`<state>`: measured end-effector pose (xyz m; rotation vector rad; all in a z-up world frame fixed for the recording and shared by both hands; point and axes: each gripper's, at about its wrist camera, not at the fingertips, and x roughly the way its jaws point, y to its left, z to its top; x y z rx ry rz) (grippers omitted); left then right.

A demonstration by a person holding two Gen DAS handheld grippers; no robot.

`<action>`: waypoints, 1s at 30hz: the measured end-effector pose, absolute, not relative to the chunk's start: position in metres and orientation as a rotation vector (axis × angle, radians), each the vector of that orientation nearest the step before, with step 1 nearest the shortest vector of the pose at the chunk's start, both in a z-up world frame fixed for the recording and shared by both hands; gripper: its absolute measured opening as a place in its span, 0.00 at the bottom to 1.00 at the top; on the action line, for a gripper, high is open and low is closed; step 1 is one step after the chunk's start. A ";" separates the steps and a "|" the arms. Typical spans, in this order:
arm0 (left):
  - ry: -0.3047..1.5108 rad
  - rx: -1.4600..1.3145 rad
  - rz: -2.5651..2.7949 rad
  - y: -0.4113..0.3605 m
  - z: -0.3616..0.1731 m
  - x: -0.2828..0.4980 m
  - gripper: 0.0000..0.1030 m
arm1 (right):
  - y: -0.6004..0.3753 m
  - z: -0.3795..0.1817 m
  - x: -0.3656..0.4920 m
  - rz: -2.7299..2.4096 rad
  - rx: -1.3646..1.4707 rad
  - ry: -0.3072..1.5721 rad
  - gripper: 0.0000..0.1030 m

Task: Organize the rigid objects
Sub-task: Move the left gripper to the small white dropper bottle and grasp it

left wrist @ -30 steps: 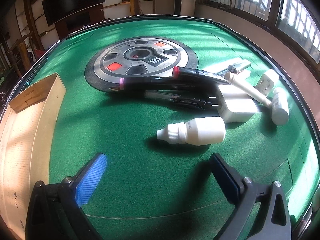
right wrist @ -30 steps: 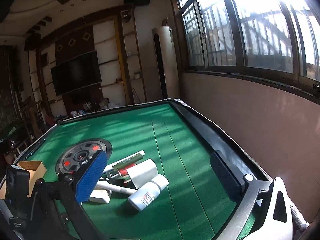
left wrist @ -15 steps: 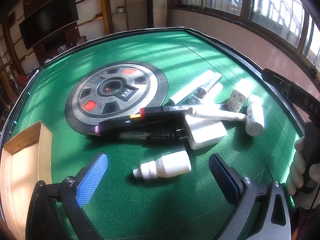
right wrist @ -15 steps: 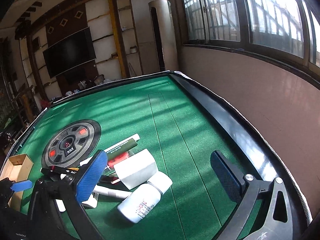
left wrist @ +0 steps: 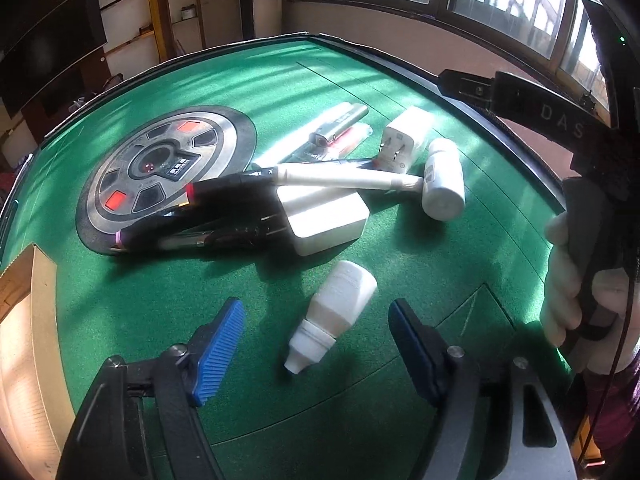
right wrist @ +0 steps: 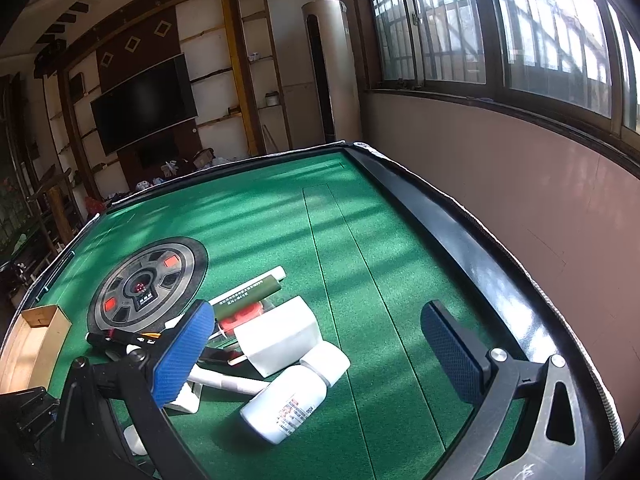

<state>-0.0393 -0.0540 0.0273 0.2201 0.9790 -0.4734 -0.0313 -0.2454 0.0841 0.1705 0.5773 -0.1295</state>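
Note:
A small white dropper bottle (left wrist: 336, 312) lies on the green felt, its nozzle toward me, between the open blue pads of my left gripper (left wrist: 320, 350). Beyond it lies a heap: a white charger block (left wrist: 326, 216), black markers (left wrist: 224, 200), a white pen (left wrist: 344, 178), a white plug adapter (left wrist: 404, 136) and a white pill bottle (left wrist: 442, 178). My right gripper (right wrist: 316, 354) is open and empty above the pill bottle (right wrist: 290, 400) and plug adapter (right wrist: 280, 334).
A cardboard box (left wrist: 24, 344) stands at the left edge of the table; it also shows in the right wrist view (right wrist: 34, 336). A round grey dial panel (left wrist: 164, 168) sits in the table's middle. A black raised rim (right wrist: 452, 240) borders the right side, next to the wall.
My left gripper has swung right and come closer, so the dropper bottle now lies between its pads. The right gripper has tilted down toward the heap. No object has moved.

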 end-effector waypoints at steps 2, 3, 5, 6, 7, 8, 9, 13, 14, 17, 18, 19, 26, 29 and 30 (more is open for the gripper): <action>0.974 0.239 -0.466 -0.061 0.025 -0.037 0.77 | -0.247 0.084 -0.031 -0.139 0.170 0.578 1.00; 0.973 0.252 -0.463 -0.065 0.022 -0.037 0.78 | -0.247 0.084 -0.031 -0.147 0.165 0.574 1.00; 0.969 0.274 -0.452 -0.072 0.016 -0.039 0.81 | -0.247 0.085 -0.033 -0.156 0.154 0.564 1.00; 0.965 0.282 -0.438 -0.074 0.012 -0.041 0.86 | -0.246 0.085 -0.033 -0.157 0.148 0.560 1.00; 0.962 0.283 -0.422 -0.074 0.009 -0.043 0.89 | -0.244 0.085 -0.033 -0.161 0.136 0.557 1.00; 0.947 0.264 -0.410 -0.073 0.008 -0.045 0.95 | -0.242 0.084 -0.032 -0.163 0.127 0.557 1.00; 0.954 0.246 -0.412 -0.072 0.006 -0.047 0.99 | -0.241 0.083 -0.031 -0.160 0.120 0.562 1.00; 0.982 0.178 -0.377 -0.063 0.004 -0.041 0.99 | -0.239 0.079 -0.027 -0.156 0.107 0.582 1.00; 0.986 0.172 -0.358 -0.062 0.004 -0.041 0.98 | -0.240 0.079 -0.027 -0.159 0.108 0.582 1.00; 0.965 0.168 -0.360 -0.061 0.009 -0.047 0.77 | -0.243 0.078 -0.027 -0.170 0.114 0.580 1.00; 0.960 0.171 -0.364 -0.062 0.011 -0.050 0.70 | -0.244 0.076 -0.026 -0.176 0.114 0.585 1.00; 0.961 0.170 -0.361 -0.061 0.011 -0.051 0.70 | -0.244 0.074 -0.025 -0.181 0.114 0.594 1.00; 0.953 0.177 -0.326 -0.063 0.011 -0.057 0.71 | -0.243 0.068 -0.025 -0.208 0.106 0.622 1.00; 0.949 0.186 -0.327 -0.064 0.012 -0.059 0.69 | -0.244 0.065 -0.025 -0.216 0.113 0.634 1.00; 0.947 0.184 -0.335 -0.065 0.012 -0.060 0.65 | -0.245 0.065 -0.025 -0.218 0.116 0.635 1.00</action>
